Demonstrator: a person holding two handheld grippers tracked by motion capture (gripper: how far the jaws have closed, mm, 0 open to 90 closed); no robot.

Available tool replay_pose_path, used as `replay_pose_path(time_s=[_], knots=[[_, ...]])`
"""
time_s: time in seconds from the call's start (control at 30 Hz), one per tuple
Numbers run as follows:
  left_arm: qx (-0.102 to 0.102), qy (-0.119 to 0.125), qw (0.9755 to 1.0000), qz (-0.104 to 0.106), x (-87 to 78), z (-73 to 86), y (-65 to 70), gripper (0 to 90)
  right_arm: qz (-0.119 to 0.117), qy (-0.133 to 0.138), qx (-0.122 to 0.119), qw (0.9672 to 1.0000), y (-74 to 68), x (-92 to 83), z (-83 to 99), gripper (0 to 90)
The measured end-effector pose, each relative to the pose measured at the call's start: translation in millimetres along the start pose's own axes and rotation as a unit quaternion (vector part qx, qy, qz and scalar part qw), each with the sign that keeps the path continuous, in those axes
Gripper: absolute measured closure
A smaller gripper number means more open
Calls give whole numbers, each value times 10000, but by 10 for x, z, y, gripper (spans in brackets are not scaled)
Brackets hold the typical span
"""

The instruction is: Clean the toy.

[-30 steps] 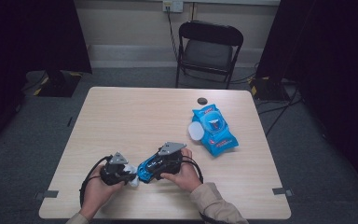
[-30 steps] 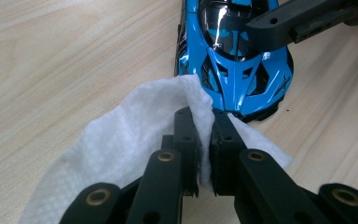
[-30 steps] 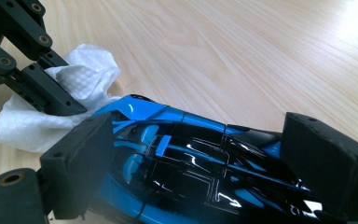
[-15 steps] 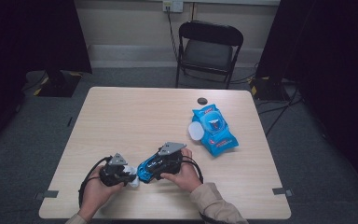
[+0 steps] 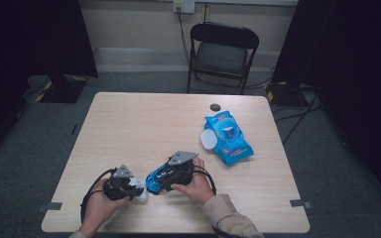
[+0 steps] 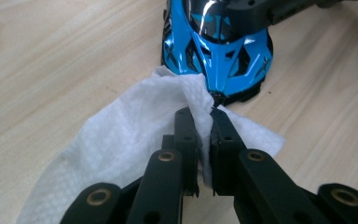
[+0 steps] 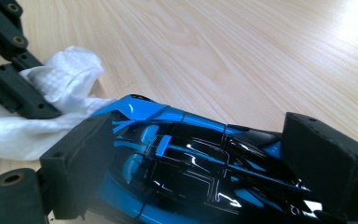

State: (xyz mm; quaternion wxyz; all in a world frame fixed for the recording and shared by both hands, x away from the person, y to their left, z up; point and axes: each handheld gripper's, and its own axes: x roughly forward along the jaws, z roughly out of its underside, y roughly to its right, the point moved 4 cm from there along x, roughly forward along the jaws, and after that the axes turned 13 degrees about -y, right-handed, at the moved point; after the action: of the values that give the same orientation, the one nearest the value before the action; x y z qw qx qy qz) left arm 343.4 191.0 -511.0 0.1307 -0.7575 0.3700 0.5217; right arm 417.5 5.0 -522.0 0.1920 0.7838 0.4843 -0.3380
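Two grippers work near the front edge of the table (image 5: 129, 124). The left gripper (image 6: 200, 114) has its jaws pinched tight on a white wipe (image 6: 121, 140), a soft, quilted, crumpled sheet touching the nose of the toy car (image 6: 216, 51). The right gripper (image 7: 191, 154) clamps the car across its body, one black foam pad on each flank. The car is glossy blue and black plastic with sharp, angular panels, resting on pale wood-grain laminate. Open tabletop lies behind and to the left. A blue wipe packet (image 5: 228, 139) and a small dark cap (image 5: 215, 107) lie well apart, toward the far right corner.
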Motion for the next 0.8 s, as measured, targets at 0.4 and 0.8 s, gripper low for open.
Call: replay_pose_path(time_s=[0.4, 0.8], knots=[[255, -72, 9995, 151, 61, -29, 195, 834, 9, -14, -38, 10000, -7, 4, -5, 97], [468, -70, 9986, 240, 137, -111, 341, 831, 25, -18, -103, 9999, -23, 13, -7, 97]])
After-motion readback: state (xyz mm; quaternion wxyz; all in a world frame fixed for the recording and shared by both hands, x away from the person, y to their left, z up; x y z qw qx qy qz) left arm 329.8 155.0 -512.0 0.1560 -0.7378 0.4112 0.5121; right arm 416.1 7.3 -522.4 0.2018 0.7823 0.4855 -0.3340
